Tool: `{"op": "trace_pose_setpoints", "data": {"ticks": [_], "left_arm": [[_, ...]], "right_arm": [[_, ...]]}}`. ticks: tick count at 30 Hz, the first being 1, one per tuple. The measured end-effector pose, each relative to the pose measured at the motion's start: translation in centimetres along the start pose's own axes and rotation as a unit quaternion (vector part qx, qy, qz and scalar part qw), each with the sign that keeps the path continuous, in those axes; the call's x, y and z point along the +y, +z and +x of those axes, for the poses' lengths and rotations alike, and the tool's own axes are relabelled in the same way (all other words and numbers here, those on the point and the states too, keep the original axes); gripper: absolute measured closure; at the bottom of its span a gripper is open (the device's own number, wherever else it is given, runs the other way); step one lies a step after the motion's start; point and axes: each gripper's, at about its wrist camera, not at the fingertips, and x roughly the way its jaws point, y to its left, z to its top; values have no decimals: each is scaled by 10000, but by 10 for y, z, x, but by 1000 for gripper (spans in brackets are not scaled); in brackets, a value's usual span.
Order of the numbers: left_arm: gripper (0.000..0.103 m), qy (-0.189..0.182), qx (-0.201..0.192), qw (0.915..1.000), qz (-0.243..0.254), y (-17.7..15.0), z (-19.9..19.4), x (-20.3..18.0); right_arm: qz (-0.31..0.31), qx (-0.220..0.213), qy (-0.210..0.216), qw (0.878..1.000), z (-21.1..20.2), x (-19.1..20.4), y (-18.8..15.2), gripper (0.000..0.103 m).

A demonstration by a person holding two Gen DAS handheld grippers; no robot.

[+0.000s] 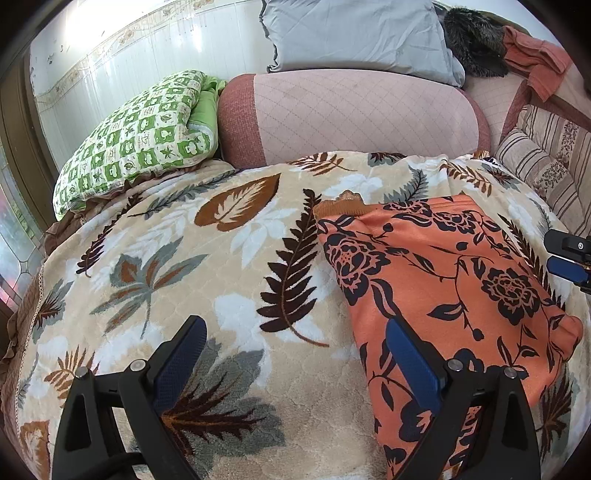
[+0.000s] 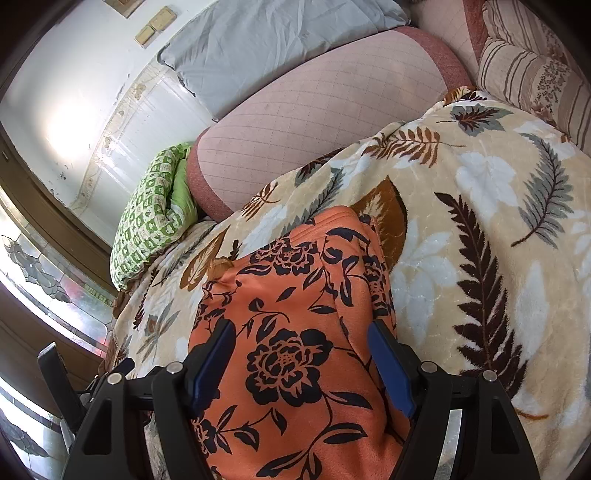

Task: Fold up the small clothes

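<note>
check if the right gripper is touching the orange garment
Cannot tell. In the right wrist view the open right gripper straddles the orange garment, but neither view shows contact or a gap plainly.

Folded garment [image 1: 443, 280] on blanket [image 1: 207, 266], bolster [image 1: 354, 118] behind, quilt [image 1: 140, 140] left.

A home bedroom — a leaf-print blanket [image 1: 221, 258] is covering the bed, pillows [image 1: 354, 33] are lying at twelve o'clock, tiled wall [image 1: 110, 48] behind.

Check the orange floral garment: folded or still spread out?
Folded: the orange floral garment lies as a compact layered rectangle on the leaf-print blanket, with doubled edges visible.
</note>
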Motion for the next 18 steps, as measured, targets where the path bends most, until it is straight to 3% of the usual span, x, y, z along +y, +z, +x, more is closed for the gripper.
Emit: {"op": "trace_pose_setpoints", "data": {"ticks": [18], "left_arm": [[5,-11,30,10000,13,0,1,-1]], "right_arm": [[-22,11,-25,10000,0,0,-1,26]]}}
